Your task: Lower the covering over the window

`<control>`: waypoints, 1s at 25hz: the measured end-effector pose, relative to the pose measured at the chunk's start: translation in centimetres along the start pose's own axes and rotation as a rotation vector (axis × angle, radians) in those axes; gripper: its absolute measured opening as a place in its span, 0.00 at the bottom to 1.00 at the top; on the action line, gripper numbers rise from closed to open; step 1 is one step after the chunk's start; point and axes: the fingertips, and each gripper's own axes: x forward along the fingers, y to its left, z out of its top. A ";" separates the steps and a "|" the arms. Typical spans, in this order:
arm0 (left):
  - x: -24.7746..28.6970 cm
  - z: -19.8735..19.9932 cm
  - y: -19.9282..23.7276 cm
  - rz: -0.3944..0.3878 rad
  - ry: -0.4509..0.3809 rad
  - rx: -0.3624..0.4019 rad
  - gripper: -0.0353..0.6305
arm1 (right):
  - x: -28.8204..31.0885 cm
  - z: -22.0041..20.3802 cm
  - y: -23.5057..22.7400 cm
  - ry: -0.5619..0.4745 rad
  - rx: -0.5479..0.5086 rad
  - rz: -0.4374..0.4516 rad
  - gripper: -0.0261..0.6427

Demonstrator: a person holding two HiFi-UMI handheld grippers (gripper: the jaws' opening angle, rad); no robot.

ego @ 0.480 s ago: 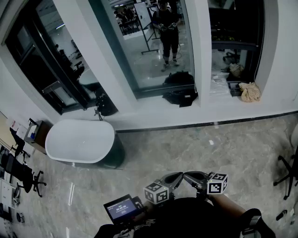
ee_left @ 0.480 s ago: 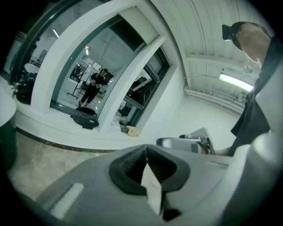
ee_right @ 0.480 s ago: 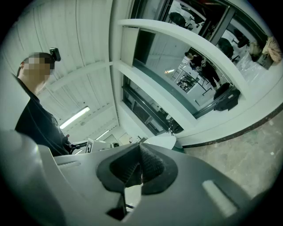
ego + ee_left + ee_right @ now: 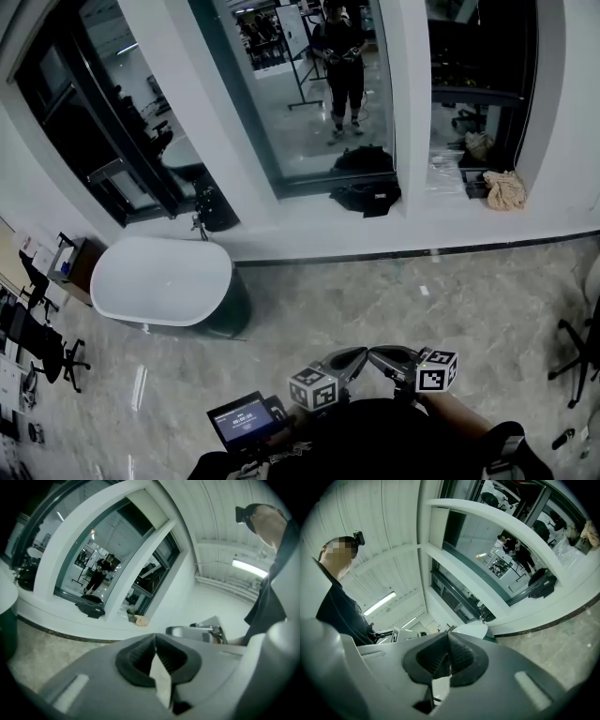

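Nothing is done yet; my left gripper (image 4: pixel 155 641) and right gripper (image 4: pixel 448 639) are pressed together, empty, near my body; the window (image 4: pixel 309 103) stands well off, bare, its shade (image 4: pixel 147 508) seemingly up top.

Closed, empty hand-held gripper (image 4: pixel 448 637), window (image 4: pixel 483 541) beyond

Left gripper (image 4: pixel 359 354): held low and close in front of the body, tip aimed inward toward the right one; jaws pressed together, nothing between them.
Right gripper (image 4: pixel 377 354): mirrored pose, tip aimed inward toward the left one; jaws pressed together, empty.
Tips: just beside each other, perhaps touching; the head view is too small to say.
Right forearm (image 4: pixel 457 405): bare, angling in from the lower right.
Left arm: mostly hidden under its gripper.
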 end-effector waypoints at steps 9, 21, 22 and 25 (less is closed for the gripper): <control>0.6 1.6 0.2 -0.014 0.004 0.016 0.06 | 0.4 1.6 -0.2 -0.029 -0.003 0.020 0.05; 7.3 4.5 4.8 -0.116 0.100 -0.003 0.06 | 1.3 6.6 -7.1 -0.093 0.009 -0.092 0.05; 8.2 5.0 5.7 -0.133 0.107 0.000 0.06 | 1.8 7.5 -8.2 -0.104 0.006 -0.106 0.05; 11.1 7.8 9.2 -0.182 0.122 0.024 0.06 | 3.8 10.9 -11.8 -0.137 -0.022 -0.149 0.05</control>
